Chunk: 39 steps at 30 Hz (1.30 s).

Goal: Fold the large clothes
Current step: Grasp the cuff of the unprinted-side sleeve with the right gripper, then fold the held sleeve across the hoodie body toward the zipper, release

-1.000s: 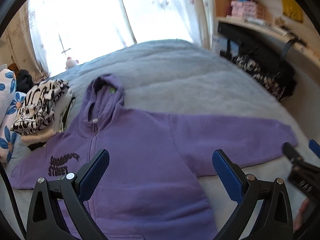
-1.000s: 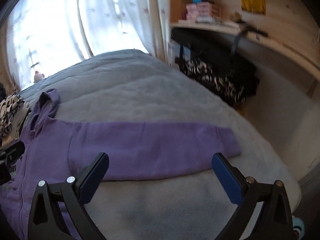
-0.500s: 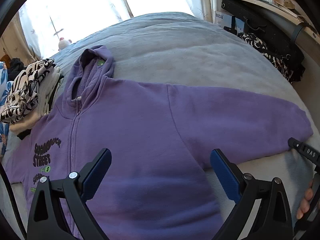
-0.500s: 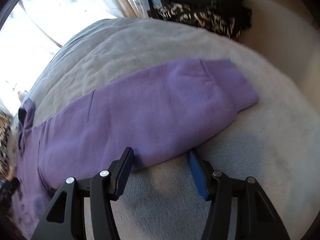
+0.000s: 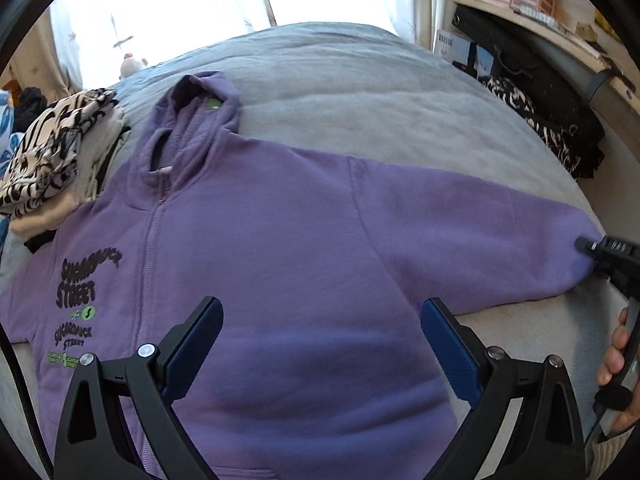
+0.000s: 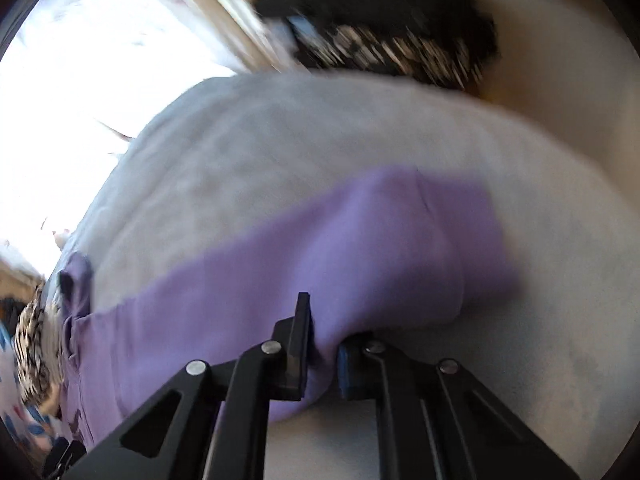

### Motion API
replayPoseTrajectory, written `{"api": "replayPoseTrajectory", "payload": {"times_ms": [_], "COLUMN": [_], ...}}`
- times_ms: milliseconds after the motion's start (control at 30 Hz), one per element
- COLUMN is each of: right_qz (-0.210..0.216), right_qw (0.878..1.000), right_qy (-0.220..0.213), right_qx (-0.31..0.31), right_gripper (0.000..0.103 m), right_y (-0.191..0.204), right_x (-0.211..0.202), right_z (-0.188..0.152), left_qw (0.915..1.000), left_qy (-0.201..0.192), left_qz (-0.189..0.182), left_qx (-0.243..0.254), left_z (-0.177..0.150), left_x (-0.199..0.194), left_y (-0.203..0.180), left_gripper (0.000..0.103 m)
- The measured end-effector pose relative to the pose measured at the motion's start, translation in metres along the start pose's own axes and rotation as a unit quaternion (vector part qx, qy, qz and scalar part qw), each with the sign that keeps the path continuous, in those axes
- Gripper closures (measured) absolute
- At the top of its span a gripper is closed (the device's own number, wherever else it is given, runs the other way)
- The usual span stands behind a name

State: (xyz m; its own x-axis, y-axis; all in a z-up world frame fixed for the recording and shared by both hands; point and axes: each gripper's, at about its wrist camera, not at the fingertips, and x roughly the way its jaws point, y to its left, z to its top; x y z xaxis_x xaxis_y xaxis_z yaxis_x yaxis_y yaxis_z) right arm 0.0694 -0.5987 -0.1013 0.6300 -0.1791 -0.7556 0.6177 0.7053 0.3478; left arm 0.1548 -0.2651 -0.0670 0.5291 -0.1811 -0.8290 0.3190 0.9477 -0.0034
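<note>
A purple zip hoodie (image 5: 280, 248) with black chest lettering lies flat, front up, on the grey bed (image 5: 380, 92). Its right sleeve (image 5: 480, 240) stretches out toward the bed's right edge. My left gripper (image 5: 320, 340) is open and empty just above the hoodie's lower front. My right gripper (image 6: 324, 354) is shut on the lower edge of that sleeve (image 6: 360, 248) near the cuff; it also shows at the sleeve end in the left wrist view (image 5: 608, 256). The right wrist view is motion-blurred.
A stack of folded clothes (image 5: 56, 152) with a black-and-white patterned top lies left of the hood. Dark bags and clothes (image 5: 560, 120) sit beside the bed at right under a wooden shelf (image 5: 528, 16). Bright curtains hang behind.
My right gripper dropped to the sleeve, closed its jaws and pinched the sleeve's lower edge. My left gripper moved lower and closer over the hoodie's front, staying open.
</note>
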Motion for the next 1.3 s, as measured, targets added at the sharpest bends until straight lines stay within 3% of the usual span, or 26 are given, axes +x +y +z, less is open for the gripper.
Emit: {"api": "replayPoseTrajectory", "payload": {"times_ms": [133, 233, 333, 433, 500, 567, 667, 800, 967, 1100, 1300], "right_qz": [0.088, 0.153, 0.185, 0.191, 0.185, 0.172, 0.181, 0.207, 0.222, 0.208, 0.188], "right_qw": [0.989, 0.966, 0.939, 0.916, 0.907, 0.903, 0.909, 0.929, 0.947, 0.959, 0.964], "right_qy": [-0.051, -0.053, -0.034, 0.024, 0.085, 0.142, 0.199, 0.212, 0.189, 0.158, 0.151], "right_qx": [-0.104, -0.201, -0.287, -0.352, -0.368, -0.366, -0.318, -0.221, -0.137, -0.112, -0.112], "right_gripper": [0.093, 0.093, 0.091, 0.081, 0.072, 0.071, 0.069, 0.068, 0.068, 0.068, 0.068], "right_y": [0.079, 0.15, 0.207, 0.243, 0.253, 0.252, 0.239, 0.205, 0.172, 0.161, 0.153], "right_x": [-0.049, -0.075, -0.079, -0.056, -0.029, -0.006, 0.008, 0.003, -0.009, -0.016, -0.011], "right_z": [-0.012, -0.042, -0.088, -0.142, -0.172, -0.195, -0.213, -0.204, -0.205, -0.208, -0.217], "left_qw": [0.9995, 0.9982, 0.9964, 0.9941, 0.9931, 0.9928, 0.9926, 0.9936, 0.9904, 0.976, 0.9458], "left_qy": [-0.017, -0.028, -0.037, -0.039, -0.032, -0.021, -0.007, 0.007, 0.03, 0.047, 0.072], "left_qz": [0.01, 0.025, 0.045, 0.069, 0.079, 0.078, 0.072, 0.05, -0.016, -0.084, -0.18], "left_qx": [-0.027, -0.046, -0.061, -0.074, -0.081, -0.088, -0.098, -0.101, -0.134, -0.195, -0.261], "left_z": [-0.009, -0.017, -0.027, -0.04, -0.048, -0.055, -0.064, -0.069, -0.076, -0.085, -0.094], "left_x": [-0.019, -0.03, -0.039, -0.042, -0.037, -0.033, -0.026, -0.019, -0.011, -0.004, 0.015], "left_y": [0.035, 0.062, 0.087, 0.113, 0.127, 0.137, 0.146, 0.146, 0.156, 0.178, 0.193], "left_gripper": [0.004, 0.004, 0.004, 0.004, 0.004, 0.004, 0.004, 0.004, 0.004, 0.008, 0.039]}}
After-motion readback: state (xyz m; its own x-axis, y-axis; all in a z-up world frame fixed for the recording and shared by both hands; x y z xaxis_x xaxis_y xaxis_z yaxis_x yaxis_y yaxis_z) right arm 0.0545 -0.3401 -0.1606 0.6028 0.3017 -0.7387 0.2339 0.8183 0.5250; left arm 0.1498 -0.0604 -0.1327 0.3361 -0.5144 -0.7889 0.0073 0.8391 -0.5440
